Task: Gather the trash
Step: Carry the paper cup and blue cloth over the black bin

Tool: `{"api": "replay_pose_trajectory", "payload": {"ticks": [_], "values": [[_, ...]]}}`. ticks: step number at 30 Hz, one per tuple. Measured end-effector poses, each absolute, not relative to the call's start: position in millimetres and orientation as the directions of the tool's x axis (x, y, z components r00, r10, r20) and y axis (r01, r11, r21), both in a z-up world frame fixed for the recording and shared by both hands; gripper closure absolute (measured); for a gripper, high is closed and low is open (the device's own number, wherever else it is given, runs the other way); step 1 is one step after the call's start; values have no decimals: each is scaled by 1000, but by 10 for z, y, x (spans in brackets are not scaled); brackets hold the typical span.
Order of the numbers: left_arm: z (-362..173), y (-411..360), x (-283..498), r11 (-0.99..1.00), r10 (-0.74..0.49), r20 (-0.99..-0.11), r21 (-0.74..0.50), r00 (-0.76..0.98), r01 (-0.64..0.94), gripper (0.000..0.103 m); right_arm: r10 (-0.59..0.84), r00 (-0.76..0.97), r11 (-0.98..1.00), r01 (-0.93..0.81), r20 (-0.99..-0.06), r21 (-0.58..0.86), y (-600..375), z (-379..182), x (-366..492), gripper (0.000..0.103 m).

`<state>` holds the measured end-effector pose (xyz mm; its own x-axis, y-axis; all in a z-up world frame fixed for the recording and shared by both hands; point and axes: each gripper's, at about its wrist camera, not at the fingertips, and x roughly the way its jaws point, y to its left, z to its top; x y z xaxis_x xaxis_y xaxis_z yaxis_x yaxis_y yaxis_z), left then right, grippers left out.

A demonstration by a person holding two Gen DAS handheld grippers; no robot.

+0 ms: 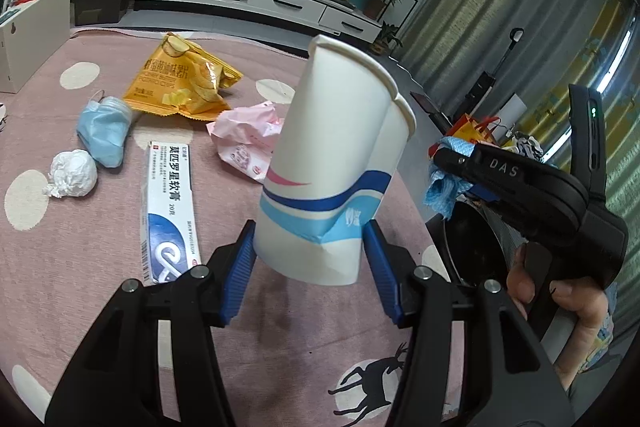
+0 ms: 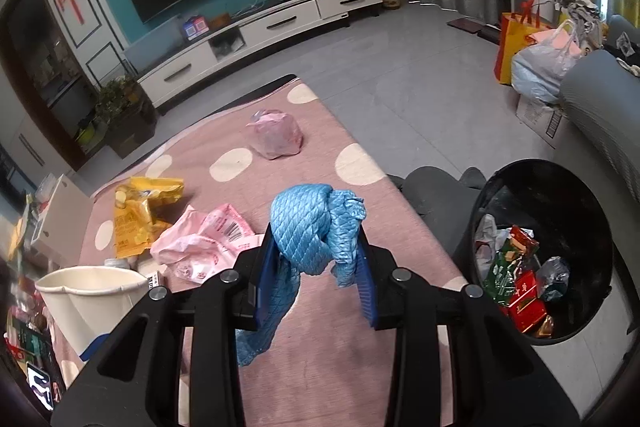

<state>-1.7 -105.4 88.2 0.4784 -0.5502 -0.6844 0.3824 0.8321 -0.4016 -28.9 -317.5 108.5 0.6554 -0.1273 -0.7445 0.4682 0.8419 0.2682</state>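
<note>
My left gripper (image 1: 310,263) is shut on two nested white paper cups (image 1: 332,167) with blue wave stripes; the blue pads (image 1: 240,267) dent the lower wall. The cups lean up and away above the pink tablecloth (image 1: 80,267). My right gripper (image 2: 316,259) is shut on a crumpled blue cloth (image 2: 308,223), whose tail hangs below the fingers. The left wrist view shows this gripper (image 1: 444,163) at the right, held by a hand (image 1: 560,291). A black trash bin (image 2: 532,161) with wrappers inside stands right of the table. The cups' rim (image 2: 92,277) shows at lower left.
On the table lie a yellow chip bag (image 1: 180,79), a blue face mask (image 1: 104,135), a white paper ball (image 1: 74,173), an ointment box (image 1: 168,211), a pink wrapper (image 1: 248,135) and a tied pink bag (image 2: 276,135). Bags (image 2: 536,67) and a grey sofa (image 2: 600,99) stand beyond the bin.
</note>
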Motion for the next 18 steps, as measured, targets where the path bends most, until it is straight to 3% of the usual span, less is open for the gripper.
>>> {"api": "replay_pose_trajectory", "payload": {"ticks": [18], "values": [[761, -1466, -106, 818, -557, -709, -378, 432, 433, 48, -267, 631, 780, 585, -728, 221, -3549, 1153, -538, 67]]}}
